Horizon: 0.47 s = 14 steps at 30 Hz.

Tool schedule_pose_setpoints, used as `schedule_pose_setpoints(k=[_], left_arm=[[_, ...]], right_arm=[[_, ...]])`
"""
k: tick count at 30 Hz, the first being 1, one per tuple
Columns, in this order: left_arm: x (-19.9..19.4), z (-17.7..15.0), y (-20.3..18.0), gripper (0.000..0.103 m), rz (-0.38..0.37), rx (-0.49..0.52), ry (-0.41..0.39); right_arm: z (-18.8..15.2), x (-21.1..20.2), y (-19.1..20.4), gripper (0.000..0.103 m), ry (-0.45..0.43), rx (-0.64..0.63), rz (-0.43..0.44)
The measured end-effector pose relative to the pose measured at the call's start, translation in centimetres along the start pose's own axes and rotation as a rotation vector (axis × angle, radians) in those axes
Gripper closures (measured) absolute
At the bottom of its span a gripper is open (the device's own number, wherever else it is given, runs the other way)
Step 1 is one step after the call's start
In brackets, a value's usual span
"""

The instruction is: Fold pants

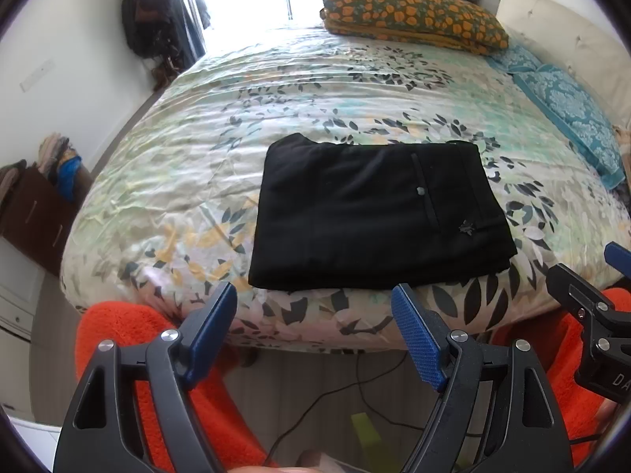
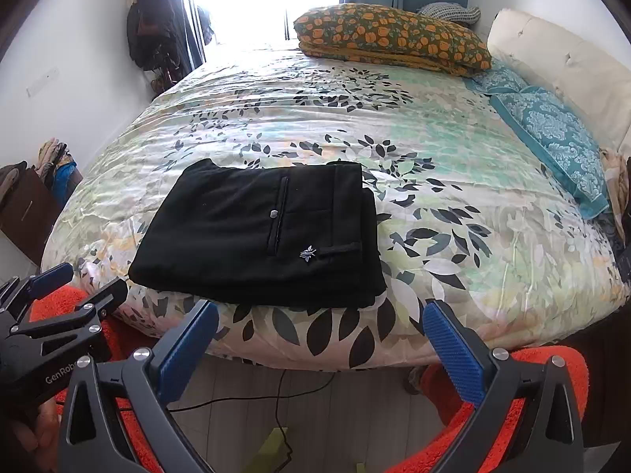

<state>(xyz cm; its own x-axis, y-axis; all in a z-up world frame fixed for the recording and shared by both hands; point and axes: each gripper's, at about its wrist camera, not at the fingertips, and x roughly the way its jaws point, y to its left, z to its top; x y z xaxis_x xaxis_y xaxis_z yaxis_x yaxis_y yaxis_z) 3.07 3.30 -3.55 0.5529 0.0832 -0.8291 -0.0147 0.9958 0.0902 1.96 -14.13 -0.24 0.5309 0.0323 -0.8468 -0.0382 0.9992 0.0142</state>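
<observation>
Left wrist view, one folded pants (image 1: pixel 370 213), two parted claws, left claw (image 1: pixel 315 307), right claw (image 2: pixel 321 321)

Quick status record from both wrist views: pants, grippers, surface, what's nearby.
pants: black, folded into a compact rectangle, lying flat near the bed's front edge
left gripper: open, holding nothing, short of the bed
right gripper: open, holding nothing, short of the bed
surface: bedspread, leaf-print
nearby: orange-patterned pillow, teal pillow, both at far side

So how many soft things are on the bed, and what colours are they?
Black folded pants: 1
Orange-flowered pillow: 1
Teal patterned pillows: 2
Grey knitted thing: 1
Total: 5
</observation>
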Motion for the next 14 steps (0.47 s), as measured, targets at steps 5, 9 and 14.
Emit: schedule_pose_setpoints(k=[5,9,14], left_arm=[[0.03,-0.05,-0.11,0.021,-0.002,0.004,-0.002],[0.09,-0.05,-0.15,0.021,-0.004,0.005,-0.003],[-0.25,-0.09,-0.36,0.020,0.000,0.016,-0.029]], right_arm=[[0.03,0.11,0.03,0.000,0.005,0.002,-0.003],[0.01,0.27,0.10,0.000,0.012,-0.003,-0.004],[-0.03,0.20,0.26,0.000,0.004,-0.011,-0.001]])
